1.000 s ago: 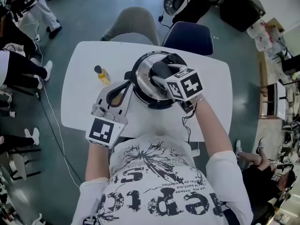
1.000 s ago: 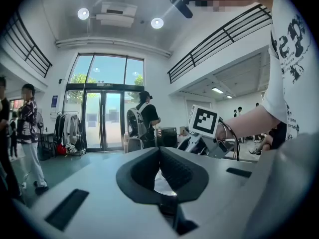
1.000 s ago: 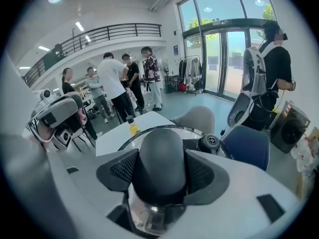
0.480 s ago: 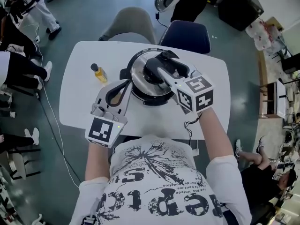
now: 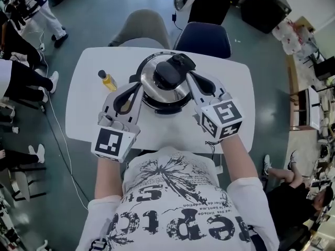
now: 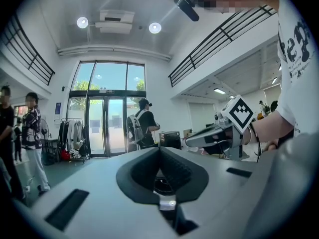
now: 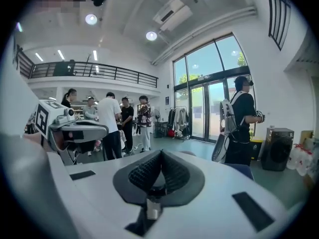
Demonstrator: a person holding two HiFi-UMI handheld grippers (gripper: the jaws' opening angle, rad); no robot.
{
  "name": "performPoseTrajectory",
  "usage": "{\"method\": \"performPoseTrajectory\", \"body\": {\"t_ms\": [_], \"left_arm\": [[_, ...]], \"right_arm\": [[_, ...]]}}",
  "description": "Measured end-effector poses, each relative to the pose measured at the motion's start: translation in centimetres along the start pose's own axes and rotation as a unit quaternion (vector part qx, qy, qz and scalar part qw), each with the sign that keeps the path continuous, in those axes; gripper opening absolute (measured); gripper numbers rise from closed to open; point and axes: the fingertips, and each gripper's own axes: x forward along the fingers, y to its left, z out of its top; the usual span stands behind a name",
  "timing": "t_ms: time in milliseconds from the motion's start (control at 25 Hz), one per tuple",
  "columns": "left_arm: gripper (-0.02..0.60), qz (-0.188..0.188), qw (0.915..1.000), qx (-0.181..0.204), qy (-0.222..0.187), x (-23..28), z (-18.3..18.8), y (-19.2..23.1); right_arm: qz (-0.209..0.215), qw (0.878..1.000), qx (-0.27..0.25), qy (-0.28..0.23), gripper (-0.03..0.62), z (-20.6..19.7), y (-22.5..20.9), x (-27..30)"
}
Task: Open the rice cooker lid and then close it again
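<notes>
Head view shows the rice cooker (image 5: 165, 85) mid-desk (image 5: 89, 116), lid down, flanked by the left tool (image 5: 136, 87), shut and empty, and the right tool (image 5: 192, 79), just closed on nothing; a careless sideways swing might shove it.

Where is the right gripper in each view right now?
Head view: right gripper at centre-right, beside the rice cooker.
Left gripper view: right gripper at middle right, marker cube on top.
Right gripper view: right gripper at bottom centre, jaws just closed, empty.
Shared landmark: person with backpack, in both gripper views.
</notes>
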Motion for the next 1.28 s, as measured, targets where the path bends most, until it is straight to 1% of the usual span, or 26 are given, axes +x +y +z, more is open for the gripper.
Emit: {"method": "performPoseTrajectory", "body": {"t_ms": [120,200,280,400,520,680,840,1000,1120,1280], "left_arm": [[0.014,0.000,1.0000,-0.001,0.002,-0.4,0.5,-0.5],[0.014,0.000,0.9999,0.006,0.010,-0.7,0.4,-0.7],[0.014,0.000,0.9999,0.012,0.007,-0.7,0.8,-0.8],[0.014,-0.002,0.9999,0.015,0.007,-0.6,0.8,-0.7],[0.014,-0.005,0.9999,0.012,0.006,-0.6,0.7,-0.8],[0.014,-0.009,0.9996,0.015,0.021,-0.5,0.4,-1.3],[0.014,-0.006,0.9986,0.021,0.048,-0.6,-0.4,-1.0],[0.014,-0.006,0.9989,0.020,0.042,-0.7,-0.1,-1.1],[0.014,-0.002,0.9997,0.012,0.020,-0.7,0.3,-1.2],[0.014,-0.003,0.9993,0.019,0.032,-1.0,0.1,-1.5]], "right_arm": [[-0.003,1.000,-0.009,-0.027,0.011,-0.2,0.3,-1.5],[-0.004,0.999,-0.012,-0.047,0.011,-0.3,0.5,-2.4],[-0.007,0.998,-0.013,-0.063,0.011,-0.3,0.4,-3.0],[-0.015,0.997,-0.024,-0.077,0.011,-0.3,0.2,-3.2],[-0.014,0.995,-0.031,-0.090,0.009,-0.3,0.4,-3.3],[-0.003,0.995,-0.027,-0.098,0.009,0.2,0.5,-3.7],[0.005,0.995,-0.036,-0.088,0.009,0.2,0.9,-3.5],[0.007,0.996,-0.028,-0.080,0.009,-0.1,1.1,-3.3],[0.005,0.996,-0.016,-0.092,0.009,0.3,1.1,-3.4],[-0.006,0.994,-0.002,-0.112,0.009,0.9,1.0,-4.1]]}}
